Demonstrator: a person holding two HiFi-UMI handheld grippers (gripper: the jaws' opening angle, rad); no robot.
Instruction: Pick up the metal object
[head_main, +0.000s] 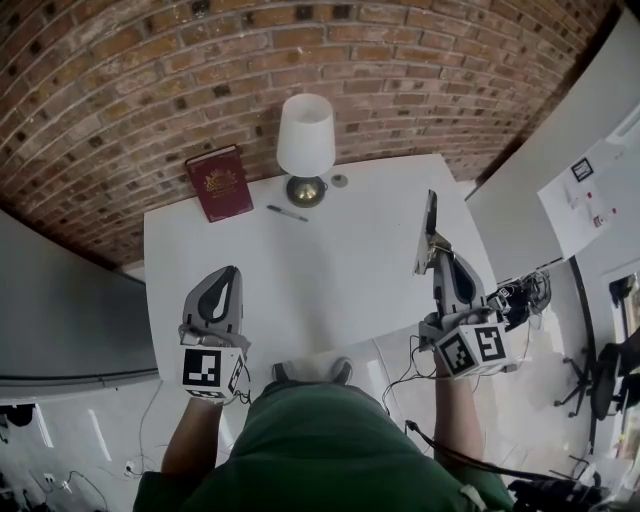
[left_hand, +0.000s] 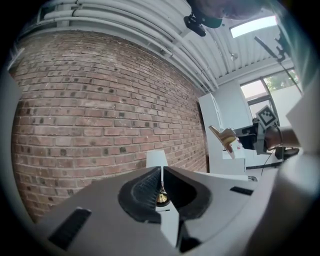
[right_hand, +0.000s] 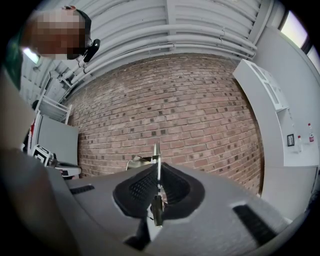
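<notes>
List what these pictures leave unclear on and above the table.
- Metal object: the right gripper view shows it only edge-on, clamped in the shut right gripper.
- Red book: head view, cover print too small.
- Round thing beside the lamp: head view, too small to name.

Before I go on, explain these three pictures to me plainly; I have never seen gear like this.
There is no machine here: a person holds a hand tool with a two-jaw claw in each hand. The head view comes from a camera on the person's head, looking down at a white table. The other two views come from cameras riding on each claw, looking along its jaws. On the table are a red book, a lamp with a white shade, a pen and a small round thing I cannot identify. The right claw is shut on a thin, flat metal object, held above the table. The left claw is shut and empty.
</notes>
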